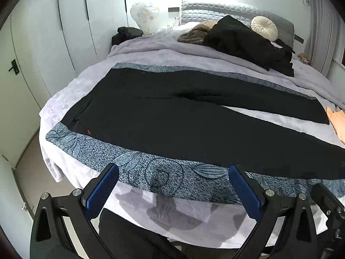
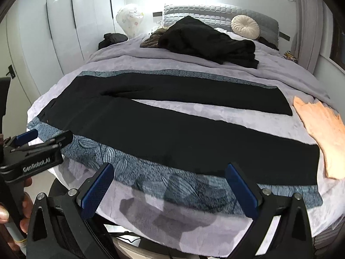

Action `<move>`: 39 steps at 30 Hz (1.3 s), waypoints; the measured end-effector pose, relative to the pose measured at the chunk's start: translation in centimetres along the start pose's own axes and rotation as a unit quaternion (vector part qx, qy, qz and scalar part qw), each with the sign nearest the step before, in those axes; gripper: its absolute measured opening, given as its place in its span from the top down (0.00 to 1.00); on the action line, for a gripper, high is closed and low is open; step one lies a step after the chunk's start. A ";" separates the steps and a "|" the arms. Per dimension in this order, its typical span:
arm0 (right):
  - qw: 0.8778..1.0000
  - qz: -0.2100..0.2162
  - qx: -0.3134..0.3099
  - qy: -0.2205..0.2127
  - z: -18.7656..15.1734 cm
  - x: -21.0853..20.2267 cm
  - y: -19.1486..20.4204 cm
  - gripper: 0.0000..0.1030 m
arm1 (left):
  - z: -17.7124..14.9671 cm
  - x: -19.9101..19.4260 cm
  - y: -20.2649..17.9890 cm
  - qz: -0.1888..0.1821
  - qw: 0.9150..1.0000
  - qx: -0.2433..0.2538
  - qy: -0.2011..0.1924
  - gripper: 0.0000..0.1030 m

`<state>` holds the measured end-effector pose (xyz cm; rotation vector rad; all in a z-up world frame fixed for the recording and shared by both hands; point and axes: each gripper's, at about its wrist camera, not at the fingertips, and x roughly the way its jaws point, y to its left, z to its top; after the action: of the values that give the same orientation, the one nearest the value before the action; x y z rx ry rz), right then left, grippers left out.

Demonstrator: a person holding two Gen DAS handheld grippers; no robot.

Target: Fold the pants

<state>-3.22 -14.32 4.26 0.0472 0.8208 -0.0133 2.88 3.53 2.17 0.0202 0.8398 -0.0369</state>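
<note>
Pants [image 1: 183, 116] lie flat and unfolded across the bed [image 1: 86, 82], waistband toward the left side, both legs running to the right with a strip of bedding showing between them.

Left tongs [image 1: 173, 192]: the two blue-padded fingers [image 1: 101, 190] stand wide apart and hold nothing. They hover over the near edge of the bed, short of the pants and not touching them.

Right tongs [image 2: 169, 191]: fingers [image 2: 97, 191] likewise spread wide, empty, positioned over the near bed edge in front of the nearer leg [image 2: 215, 142]. In the right wrist view the left tongs appear at the left margin, gripped in a hand [image 2: 13, 211].

Support surface: the pants rest on a blue-grey patterned cloth [image 1: 133, 164], which lies over a pale lilac blanket [image 1: 151, 49]. The near leg's lower edge runs along the patterned band.

Surroundings: a peach-coloured garment [image 2: 323, 133] lies just beside the leg ends at the right. Farther up the bed sit a heap of black clothing [image 1: 248, 45], a brown fur item [image 1: 198, 33] and a round cream cushion [image 1: 264, 28] against the quilted headboard [image 1: 215, 10]. White wardrobe doors [image 1: 71, 21] stand at the left.
</note>
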 end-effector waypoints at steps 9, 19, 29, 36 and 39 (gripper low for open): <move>0.998 0.020 -0.049 0.018 4.4 3.2 2.5 0.00 | 3.6 3.2 1.8 0.002 0.999 -0.007 0.031 0.01; 0.976 0.153 -0.081 -0.132 13.2 1.2 4.0 0.00 | 12.1 6.9 5.2 0.019 1.000 0.000 0.016 0.01; 0.974 0.130 -0.180 0.035 16.5 14.3 8.4 0.00 | 14.3 14.9 6.6 0.007 0.996 -0.015 0.088 0.01; 0.970 0.125 -0.195 0.072 18.9 19.8 8.5 0.00 | 15.1 17.5 6.7 0.011 0.996 -0.004 0.085 0.01; 0.968 0.127 -0.202 0.083 20.9 22.1 8.9 0.00 | 15.7 18.7 7.2 0.012 0.997 -0.004 0.082 0.01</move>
<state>27.40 -6.23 2.61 -0.2337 0.9673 0.4047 27.36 9.77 -1.25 0.0254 1.0047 -0.0098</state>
